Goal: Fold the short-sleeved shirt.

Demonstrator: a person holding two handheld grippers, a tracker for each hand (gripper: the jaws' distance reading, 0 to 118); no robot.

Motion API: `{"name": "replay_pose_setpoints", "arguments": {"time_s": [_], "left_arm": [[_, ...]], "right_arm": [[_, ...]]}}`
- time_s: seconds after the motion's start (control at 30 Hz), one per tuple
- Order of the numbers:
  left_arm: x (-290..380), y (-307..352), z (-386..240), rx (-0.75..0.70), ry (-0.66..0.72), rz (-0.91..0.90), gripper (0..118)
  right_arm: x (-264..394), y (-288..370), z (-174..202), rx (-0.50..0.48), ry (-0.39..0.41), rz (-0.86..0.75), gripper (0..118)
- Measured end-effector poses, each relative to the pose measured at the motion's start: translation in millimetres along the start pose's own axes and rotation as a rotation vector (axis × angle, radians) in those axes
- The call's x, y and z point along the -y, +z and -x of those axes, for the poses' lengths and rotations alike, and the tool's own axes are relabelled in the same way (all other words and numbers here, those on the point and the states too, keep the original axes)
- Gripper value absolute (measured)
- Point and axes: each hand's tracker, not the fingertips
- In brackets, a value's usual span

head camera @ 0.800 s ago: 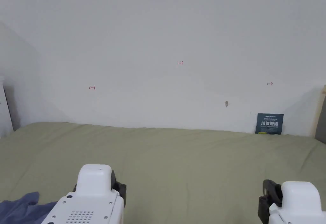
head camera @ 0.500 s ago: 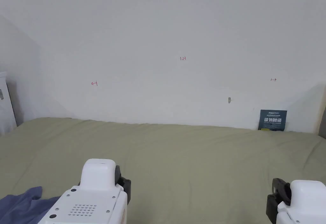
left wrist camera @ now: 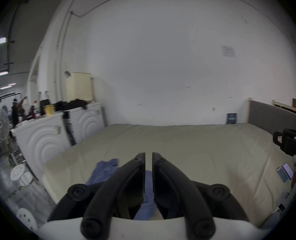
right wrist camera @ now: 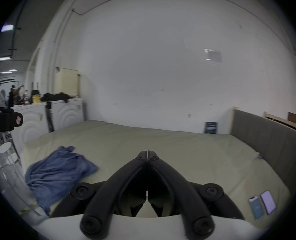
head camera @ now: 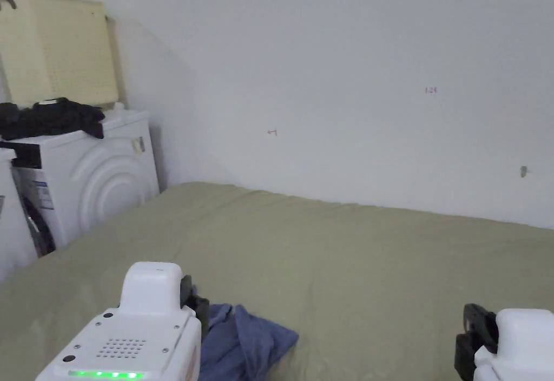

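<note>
The blue short-sleeved shirt (right wrist camera: 57,172) lies crumpled on the bed (head camera: 351,257), at its near left corner, with part of the cloth hanging over the bed's near edge in the right gripper view. The bed carries an olive-green sheet, smooth apart from light wrinkles.

Left claw (left wrist camera: 148,155): held above the shirt, jaws close together with a narrow gap between the tips. Blue cloth shows through that gap and below the jaws (the jaws are not pressing on it). In the head view the white housing of the left claw (head camera: 186,301) sits just left of the shirt (head camera: 243,344).

Right claw (right wrist camera: 147,152): held over bare sheet, well to the right of the shirt, jaws together with the tips touching and nothing between them. In the head view its housing sits at the lower right corner.

Surroundings: two white washing machines (head camera: 103,182) stand against the bed's left side, with dark clothing (head camera: 51,117) piled on top. Two phones (right wrist camera: 263,204) lie side by side on the sheet near the bed's right near corner. A grey headboard (right wrist camera: 268,136) runs along the bed's right side.
</note>
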Motion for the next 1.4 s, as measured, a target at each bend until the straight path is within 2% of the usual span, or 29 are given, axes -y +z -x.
{"name": "replay_pose_setpoints", "arguments": {"time_s": [0.13, 0.23, 0.47, 0.6, 0.83, 1.07, 1.23, 1.27, 1.3, 1.33, 1.37, 1.4], "left_arm": [[9.0, 19.3, 57.6, -0.138, 0.01, 0.033, 6], [17.5, 29.1, 84.2, -0.204, 0.019, 0.058, 6], [28.7, 26.7, 105.2, -0.23, 0.043, 0.086, 6], [32.7, 6.3, 104.6, -0.197, 0.064, 0.115, 6], [54.9, -68.3, 93.0, -0.078, 0.052, 0.252, 6], [104.7, -184.3, 82.0, 0.046, 0.095, 0.51, 6], [134.0, -243.3, 78.3, 0.069, 0.08, 0.629, 7], [136.9, -251.5, 78.2, 0.073, 0.083, 0.649, 11], [140.7, -260.9, 77.2, 0.107, 0.089, 0.679, 35], [144.9, -270.0, 76.6, 0.123, 0.078, 0.72, 83], [151.1, -280.7, 75.6, 0.147, 0.069, 0.791, 118], [144.1, -283.9, 78.9, 0.148, 0.132, 0.693, 114]], "right_arm": [[-0.7, -13.7, 39.0, -0.104, -0.015, 0.003, 0], [-0.1, -18.1, 53.8, -0.14, -0.017, 0.008, 0], [-0.1, -27.1, 65.0, -0.177, -0.015, 0.021, 0], [3.0, -31.2, 62.8, -0.174, -0.005, 0.039, 0], [11.9, -39.9, 55.0, -0.16, 0.0, 0.077, 0], [31.1, -55.6, 50.8, -0.148, 0.02, 0.144, 0], [44.4, -71.2, 50.7, -0.134, 0.018, 0.186, 0], [46.9, -74.1, 50.7, -0.133, 0.019, 0.193, 0], [49.0, -76.3, 50.5, -0.134, 0.021, 0.2, 0], [51.9, -78.5, 50.1, -0.134, 0.022, 0.204, 0], [54.8, -80.2, 50.1, -0.131, 0.023, 0.213, 0], [56.9, -81.3, 49.7, -0.13, 0.021, 0.22, 0]]}}
